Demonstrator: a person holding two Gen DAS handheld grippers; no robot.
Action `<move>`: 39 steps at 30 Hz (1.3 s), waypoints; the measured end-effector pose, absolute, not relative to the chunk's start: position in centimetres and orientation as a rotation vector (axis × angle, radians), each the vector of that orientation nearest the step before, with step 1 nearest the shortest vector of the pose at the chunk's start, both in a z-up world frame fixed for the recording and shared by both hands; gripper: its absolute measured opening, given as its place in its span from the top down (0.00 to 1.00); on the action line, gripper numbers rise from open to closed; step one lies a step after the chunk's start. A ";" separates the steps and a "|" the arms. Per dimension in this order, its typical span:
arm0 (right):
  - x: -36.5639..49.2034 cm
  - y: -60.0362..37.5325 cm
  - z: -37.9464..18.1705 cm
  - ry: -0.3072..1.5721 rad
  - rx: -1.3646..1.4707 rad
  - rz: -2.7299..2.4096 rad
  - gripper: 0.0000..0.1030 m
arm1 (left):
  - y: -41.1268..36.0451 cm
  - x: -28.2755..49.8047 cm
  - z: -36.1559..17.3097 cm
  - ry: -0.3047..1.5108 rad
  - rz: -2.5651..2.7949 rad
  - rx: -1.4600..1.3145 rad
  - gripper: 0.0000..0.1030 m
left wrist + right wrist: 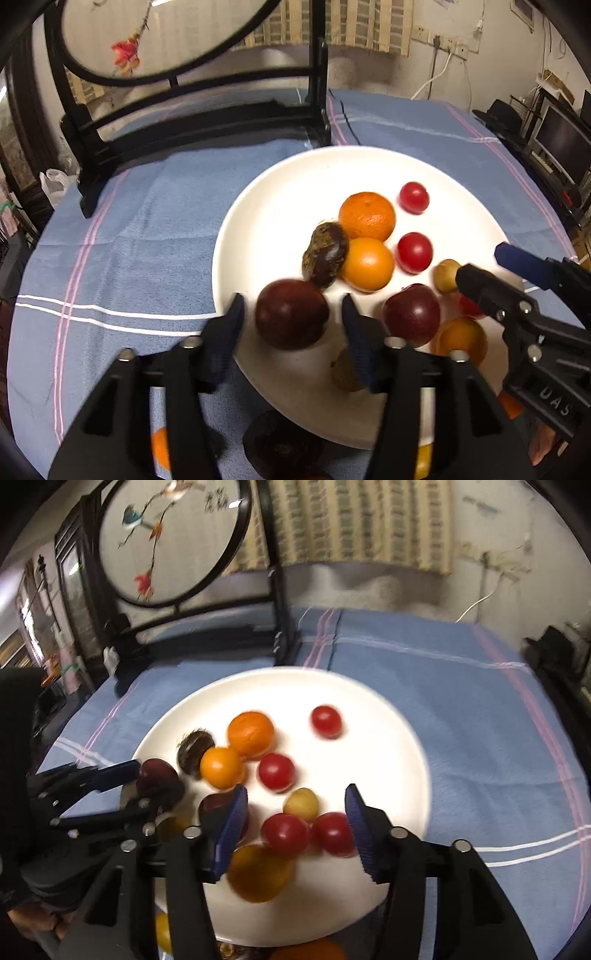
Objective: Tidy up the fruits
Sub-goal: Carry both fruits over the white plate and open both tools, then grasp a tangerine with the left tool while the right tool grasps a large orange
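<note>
A white plate [266, 192] on the blue cloth holds several fruits: two oranges [366, 215], red cherry tomatoes [414, 196], a brown chestnut-like piece [325, 254], a yellow fruit [446, 275] and two dark red plums. My left gripper [291, 314] is open around one plum [291, 314] at the plate's near left rim; its pads stand apart from it. The second plum [411, 314] lies to the right. My right gripper [293, 812] is open above two red tomatoes [285, 833] and the yellow fruit [301, 804]. A large orange [258, 873] lies below.
A black wooden stand with a round embroidered screen [168, 539] stands at the table's far left. The blue striped cloth [461, 709] covers the table to the right of the plate. More fruit [280, 448] lies off the plate near the front edge.
</note>
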State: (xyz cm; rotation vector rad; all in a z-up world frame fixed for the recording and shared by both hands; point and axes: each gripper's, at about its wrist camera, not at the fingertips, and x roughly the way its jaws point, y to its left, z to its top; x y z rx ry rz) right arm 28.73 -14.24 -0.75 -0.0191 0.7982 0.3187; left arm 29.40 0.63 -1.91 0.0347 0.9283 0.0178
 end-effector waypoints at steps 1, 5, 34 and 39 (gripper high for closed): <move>28.5 -14.4 -0.6 0.792 -0.010 0.332 0.46 | 0.3 28.9 -1.5 0.910 0.019 0.040 0.34; 27.4 -15.2 -0.1 0.776 -0.015 0.327 0.46 | -0.5 27.3 -0.5 0.855 0.023 0.065 0.32; 13.5 -17.6 -1.1 0.834 0.021 0.336 0.44 | 2.1 11.5 -0.6 0.814 -0.009 0.001 0.26; 12.4 -17.4 -2.3 0.863 -0.009 0.338 0.44 | 2.8 9.6 -2.3 0.841 -0.010 -0.009 0.24</move>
